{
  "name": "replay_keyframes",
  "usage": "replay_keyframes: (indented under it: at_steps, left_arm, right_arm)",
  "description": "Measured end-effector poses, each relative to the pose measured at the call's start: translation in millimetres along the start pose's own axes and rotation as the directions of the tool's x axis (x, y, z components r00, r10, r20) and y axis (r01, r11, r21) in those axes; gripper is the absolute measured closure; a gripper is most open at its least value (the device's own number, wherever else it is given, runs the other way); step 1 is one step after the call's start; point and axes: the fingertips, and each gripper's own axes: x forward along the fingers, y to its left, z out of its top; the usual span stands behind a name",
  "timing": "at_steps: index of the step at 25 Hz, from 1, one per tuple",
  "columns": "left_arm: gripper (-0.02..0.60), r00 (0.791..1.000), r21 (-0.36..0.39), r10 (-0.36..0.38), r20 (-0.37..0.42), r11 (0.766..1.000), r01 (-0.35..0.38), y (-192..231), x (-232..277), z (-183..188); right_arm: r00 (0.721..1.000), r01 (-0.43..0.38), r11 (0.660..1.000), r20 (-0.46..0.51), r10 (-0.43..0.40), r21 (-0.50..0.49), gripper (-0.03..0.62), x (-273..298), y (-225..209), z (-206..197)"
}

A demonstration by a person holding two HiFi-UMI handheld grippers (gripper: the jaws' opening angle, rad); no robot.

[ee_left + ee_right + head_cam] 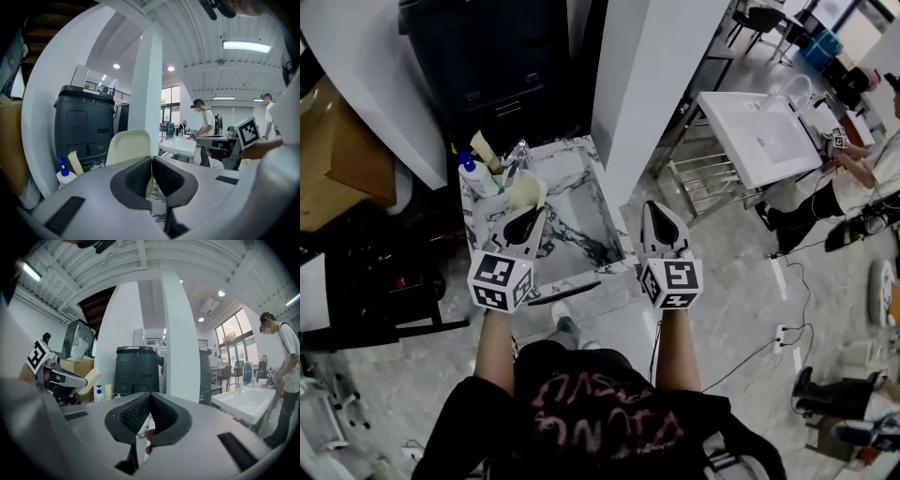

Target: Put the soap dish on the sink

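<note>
Reading the marble sink [581, 202] first: its basin is showing only grey-veined stone. On its back-left rim a white bottle with a blue pump [474, 174] is standing beside a beige upright piece [484, 147] and the tap [517, 156]. The cream soap dish [528, 191] is not resting on anything. It is standing on edge in the air over the back-left part of the basin, near the bottle. I am seeing the left gripper [528, 216] clamping it. In the left gripper view the two ribbed pads are pressing on the lower edge of the dish [128, 147], which is rising above the gripper [151, 163]. The right gripper [653, 210] is carrying nothing, and in its own view its pads are meeting at the tips [150, 400]. Both bare forearms are reaching straight forward, side by side. The left is lying over the sink's front-left part. The right is lying just past the sink's right edge, in front of the white pillar [652, 89]. Behind the sink a black cabinet [487, 56] is standing. Far right, another person is working at a white sink [759, 139].
</note>
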Motion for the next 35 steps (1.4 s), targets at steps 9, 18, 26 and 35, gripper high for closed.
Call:
replay_keyframes:
  at_steps: [9, 18, 26, 35]
  left_arm:
    - [0.558, 0.998, 0.004, -0.069, 0.001, 0.998, 0.069, 29, 32, 8]
    - [0.558, 0.995, 0.01, -0.098, -0.013, 0.995, 0.098, 30, 48, 6]
    - [0.558, 0.997, 0.009, -0.075, -0.034, 0.997, 0.076, 33, 71, 5]
    - [0.558, 0.995, 0.02, -0.052, -0.088, 0.998, 0.054, 28, 113, 0]
  right_arm:
    - [0.998, 0.059, 0.998, -0.002, -0.059, 0.012, 0.58, 31, -4, 4]
    - [0.998, 0.07, 0.998, 0.007, -0.07, 0.009, 0.58, 42, -6, 9]
    - [0.999, 0.043, 0.999, -0.005, -0.043, 0.008, 0.58, 63, -22, 3]
    - [1.0, 0.016, 1.0, -0.005, -0.016, 0.013, 0.58, 91, -58, 1]
